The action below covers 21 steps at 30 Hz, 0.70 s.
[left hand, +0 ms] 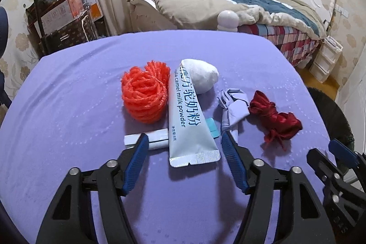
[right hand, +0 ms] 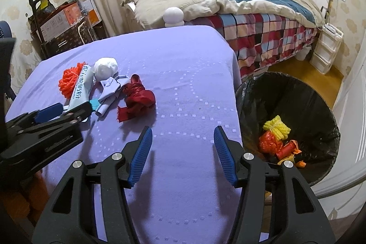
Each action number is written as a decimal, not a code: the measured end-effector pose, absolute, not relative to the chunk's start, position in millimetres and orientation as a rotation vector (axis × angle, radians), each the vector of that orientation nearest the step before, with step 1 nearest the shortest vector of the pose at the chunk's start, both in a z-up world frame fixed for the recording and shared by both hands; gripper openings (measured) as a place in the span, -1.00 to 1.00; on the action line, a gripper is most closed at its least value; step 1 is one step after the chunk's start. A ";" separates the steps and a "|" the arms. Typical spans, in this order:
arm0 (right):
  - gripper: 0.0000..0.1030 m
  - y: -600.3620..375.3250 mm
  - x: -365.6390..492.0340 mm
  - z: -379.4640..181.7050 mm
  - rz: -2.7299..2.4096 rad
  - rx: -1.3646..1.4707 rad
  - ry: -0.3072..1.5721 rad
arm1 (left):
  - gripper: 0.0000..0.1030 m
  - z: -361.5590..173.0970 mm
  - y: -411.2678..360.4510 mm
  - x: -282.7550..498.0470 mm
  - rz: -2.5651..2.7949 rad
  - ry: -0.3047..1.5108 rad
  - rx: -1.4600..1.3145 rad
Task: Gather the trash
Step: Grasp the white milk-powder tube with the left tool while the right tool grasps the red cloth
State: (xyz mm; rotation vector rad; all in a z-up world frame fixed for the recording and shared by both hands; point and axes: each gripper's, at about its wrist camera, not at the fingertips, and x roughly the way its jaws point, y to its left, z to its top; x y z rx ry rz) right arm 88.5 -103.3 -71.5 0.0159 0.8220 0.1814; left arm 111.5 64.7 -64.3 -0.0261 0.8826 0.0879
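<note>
Left gripper [left hand: 184, 136]: fingers spread, pinching nothing; the lower end of the milk powder sachet lies on the cloth between them, and no pad presses on it.
Right gripper [right hand: 183, 132]: fingers spread over bare purple cloth, nothing between them.
Counter [right hand: 183, 56]: draped in a purple cloth, with the trash gathered toward its left part as the right wrist camera sees it.
Milk powder sachet [left hand: 189, 120]: pale blue, flat, its sealed end toward the left gripper.
Orange net [left hand: 145, 94]: bunched just left of the sachet, touching its edge.
White wad [left hand: 202, 77]: a ball at the sachet's far end, partly under it.
Small white wrapper [left hand: 157, 140]: flat beside the sachet, behind the left gripper's left fingertip.
Teal scrap [left hand: 212, 127]: peeks out from under the sachet's right edge.
Lilac crumpled piece [left hand: 233, 106]: right of the sachet, touching the red one.
Red crumpled cloth [left hand: 274, 120]: the rightmost item of the group.
Trash bin [right hand: 320, 104]: black-lined, on the floor just past the counter's right edge; yellow net [right hand: 276, 128] and orange scraps [right hand: 272, 144] lie inside.
Bed [right hand: 263, 22]: behind the counter, with a checked sheet.
</note>
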 end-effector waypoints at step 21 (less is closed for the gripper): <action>0.06 -85.0 88.7 -77.3 0.207 -0.031 0.839 | -0.25 -53.7 89.2 68.6 0.053 0.853 -0.028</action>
